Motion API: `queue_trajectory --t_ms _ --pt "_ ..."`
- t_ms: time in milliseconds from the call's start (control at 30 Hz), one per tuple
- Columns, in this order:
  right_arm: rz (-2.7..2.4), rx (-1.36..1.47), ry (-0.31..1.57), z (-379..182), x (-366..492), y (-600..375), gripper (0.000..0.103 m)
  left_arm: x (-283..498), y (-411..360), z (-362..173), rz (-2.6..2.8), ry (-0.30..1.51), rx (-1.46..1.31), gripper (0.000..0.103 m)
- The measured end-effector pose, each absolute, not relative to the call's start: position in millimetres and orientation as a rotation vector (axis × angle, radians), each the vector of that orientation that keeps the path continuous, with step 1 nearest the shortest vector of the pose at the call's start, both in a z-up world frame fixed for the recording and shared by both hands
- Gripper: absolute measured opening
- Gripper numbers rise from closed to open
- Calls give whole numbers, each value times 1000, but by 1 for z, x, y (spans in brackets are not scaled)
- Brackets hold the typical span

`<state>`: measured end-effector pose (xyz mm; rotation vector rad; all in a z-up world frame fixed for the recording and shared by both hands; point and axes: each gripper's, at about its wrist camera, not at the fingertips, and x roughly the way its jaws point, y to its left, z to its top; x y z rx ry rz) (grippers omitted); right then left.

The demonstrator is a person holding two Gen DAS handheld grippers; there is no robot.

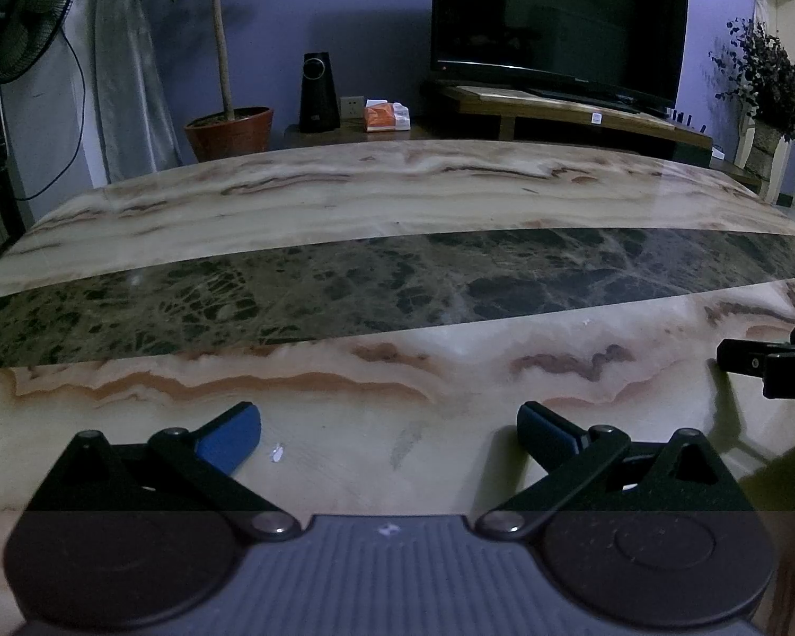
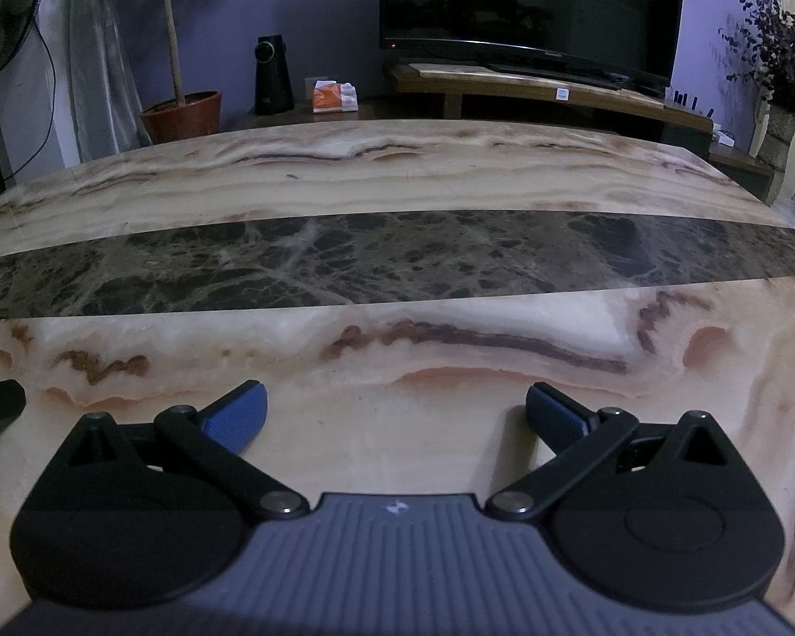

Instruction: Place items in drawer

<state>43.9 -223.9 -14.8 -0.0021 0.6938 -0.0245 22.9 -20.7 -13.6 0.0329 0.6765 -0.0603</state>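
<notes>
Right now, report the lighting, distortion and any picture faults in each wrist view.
Left wrist view: dim, bluish room light; fisheye bows the far edge of the veined cream marble table; a darker band crosses the bottom of the frame over the open left gripper. Right wrist view: the same dimness and bowing; faint sheen on the marble; open right gripper sharp, no blur.

Place: a home living room, dimly lit.
Upper centre: a large dark television [image 1: 559, 16] on a low wooden stand [image 1: 567, 106].
Upper left: a potted tree [image 1: 228, 127], a standing fan [image 1: 21, 10] and a black speaker [image 1: 318, 93].
Foreground: a polished marble tabletop [image 1: 397, 196] crossed by a dark stone band.
Right edge: dried flowers [image 1: 768, 79] against purple walls.
</notes>
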Motion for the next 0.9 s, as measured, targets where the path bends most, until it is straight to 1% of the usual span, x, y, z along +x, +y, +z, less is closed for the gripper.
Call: queue_trajectory --t_ms 900 --pt "-25 -2 694 -15 44 -224 103 28 -23 -14 -20 675 7 102"
